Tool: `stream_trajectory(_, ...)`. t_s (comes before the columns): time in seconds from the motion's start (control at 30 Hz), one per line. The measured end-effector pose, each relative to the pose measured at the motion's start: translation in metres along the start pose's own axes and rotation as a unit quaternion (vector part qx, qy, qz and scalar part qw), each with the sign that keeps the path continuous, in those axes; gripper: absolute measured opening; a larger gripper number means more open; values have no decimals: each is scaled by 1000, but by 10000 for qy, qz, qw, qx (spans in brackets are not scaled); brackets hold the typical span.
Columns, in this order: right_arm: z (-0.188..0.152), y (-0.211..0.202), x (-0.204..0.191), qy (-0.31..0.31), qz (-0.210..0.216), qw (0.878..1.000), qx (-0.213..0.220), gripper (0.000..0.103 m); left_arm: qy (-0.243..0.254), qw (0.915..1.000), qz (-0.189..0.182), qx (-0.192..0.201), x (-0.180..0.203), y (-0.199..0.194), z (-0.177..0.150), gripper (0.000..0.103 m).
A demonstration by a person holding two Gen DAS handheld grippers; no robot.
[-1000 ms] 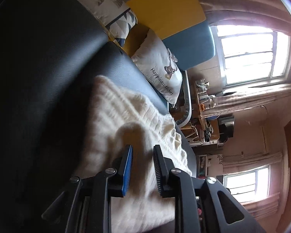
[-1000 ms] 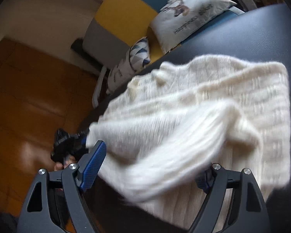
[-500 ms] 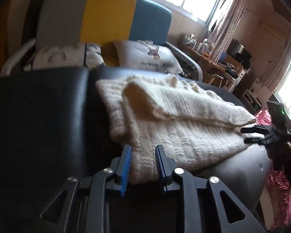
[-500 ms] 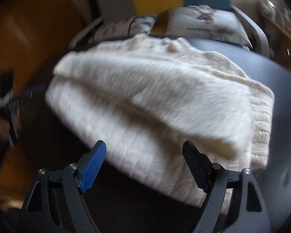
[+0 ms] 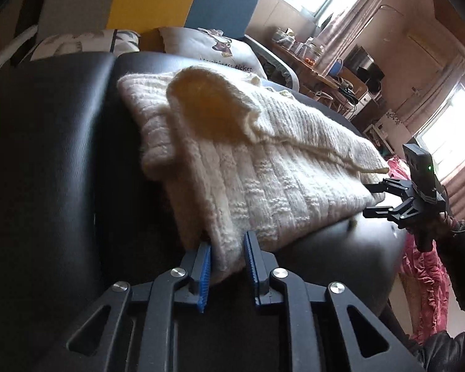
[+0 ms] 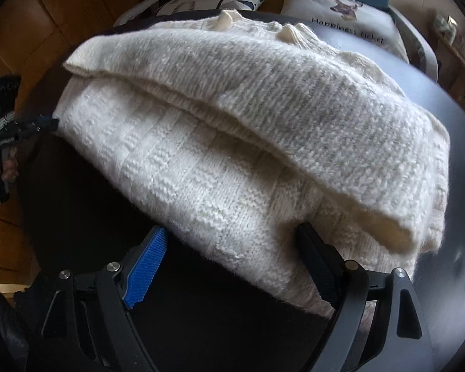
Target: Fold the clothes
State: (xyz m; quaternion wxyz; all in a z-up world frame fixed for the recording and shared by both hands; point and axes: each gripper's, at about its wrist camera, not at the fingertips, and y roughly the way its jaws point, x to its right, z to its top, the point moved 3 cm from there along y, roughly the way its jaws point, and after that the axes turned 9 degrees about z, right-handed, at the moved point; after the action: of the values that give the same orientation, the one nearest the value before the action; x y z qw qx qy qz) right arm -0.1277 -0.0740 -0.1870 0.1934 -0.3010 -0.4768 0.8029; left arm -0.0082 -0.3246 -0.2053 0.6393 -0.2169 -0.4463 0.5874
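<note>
A cream knitted sweater point(image 5: 263, 170) lies folded on a black padded surface point(image 5: 46, 155), one sleeve laid across its top. My left gripper point(image 5: 228, 260) is at the sweater's near corner. Its jaws are closing, and the thick hem fills the narrow gap between the pads. In the right wrist view the sweater point(image 6: 232, 124) fills the middle. My right gripper point(image 6: 232, 231) stands wide, jaws still opening, straddling the near edge. Its right finger point(image 6: 316, 254) pushes against the knit and its blue pad point(image 6: 145, 263) stays clear. The right gripper point(image 5: 367, 200) also shows open at the sweater's far end.
Behind the surface stands a grey, yellow and blue chair back with a "Happiness ticket" pillow point(image 5: 214, 49) and a patterned pillow point(image 5: 77, 40). A cluttered desk point(image 5: 319, 62) and a pink cloth point(image 5: 424, 266) are to the right. Wooden floor point(image 6: 46, 15) lies off the left edge.
Both views have rolled upright. My left gripper has come up to the sweater's near corner and taken the hem between its jaws. My right gripper has closed in on the near edge.
</note>
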Motion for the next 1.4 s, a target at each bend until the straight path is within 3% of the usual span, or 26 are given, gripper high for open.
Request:
stream_trajectory(0.17,-29,-17,-7,253,406,9988,122,88,-574,9982,99,145,-8,-32,-23,20)
stream_trajectory(0.23,-36,-37,-5,678,896,9926,469,88,-1041,9931,-257,481,-15,-53,-23,25)
stream_trajectory(0.33,-48,-73,4,1310,1737,9664,1369,88,-1463,9826,-699,905,-19,-77,-15,28)
stream_trajectory(0.43,-63,-101,29,2094,2289,9227,2290,88,-1597,9782,-858,1011,-17,-75,-2,28)
stream_trajectory(0.53,-77,-106,59,2871,2687,8725,2899,88,-1949,9727,-930,847,-20,-58,6,28)
stream_trajectory(0.57,-80,-107,63,3003,2777,8608,3027,88,-2047,9712,-896,826,-21,-53,7,28)
stream_trajectory(0.63,-83,-101,70,3282,2772,8485,3090,88,-2242,9679,-827,781,-24,-44,9,28)
stream_trajectory(0.77,-77,-76,84,3838,2583,8416,2787,88,-2296,9667,-763,827,-20,-46,-1,28)
stream_trajectory(0.87,-64,-64,84,3850,2410,8497,2678,88,-2163,9711,-628,790,-16,-51,-8,28)
stream_trajectory(0.93,-55,-64,78,3511,1846,8768,2718,76,-2051,9745,-510,757,-14,-54,-8,28)
stream_trajectory(0.97,-51,-64,75,3328,1551,8890,2735,47,-1997,9756,-464,781,-14,-56,-7,28)
stream_trajectory(1.0,-46,-60,72,3285,1351,8968,2636,26,-1973,9758,-460,816,-15,-58,-5,28)
stream_trajectory(1.07,-41,-53,70,3216,1314,9047,2465,25,-1943,9759,-462,875,-18,-62,-2,28)
stream_trajectory(1.2,-31,-39,59,2744,690,9370,2051,26,-2041,9733,-611,852,-21,-58,9,28)
stream_trajectory(1.27,-28,-35,54,2532,429,9459,1985,27,-2044,9731,-658,836,-20,-54,16,28)
stream_trajectory(1.33,-24,-32,45,2241,303,9556,1890,33,-2030,9734,-682,819,-20,-49,22,28)
stream_trajectory(1.37,-21,-30,41,2092,244,9601,1841,45,-2024,9735,-699,806,-19,-47,25,28)
stream_trajectory(1.4,-19,-29,37,1943,185,9643,1791,63,-2018,9736,-722,787,-19,-44,28,28)
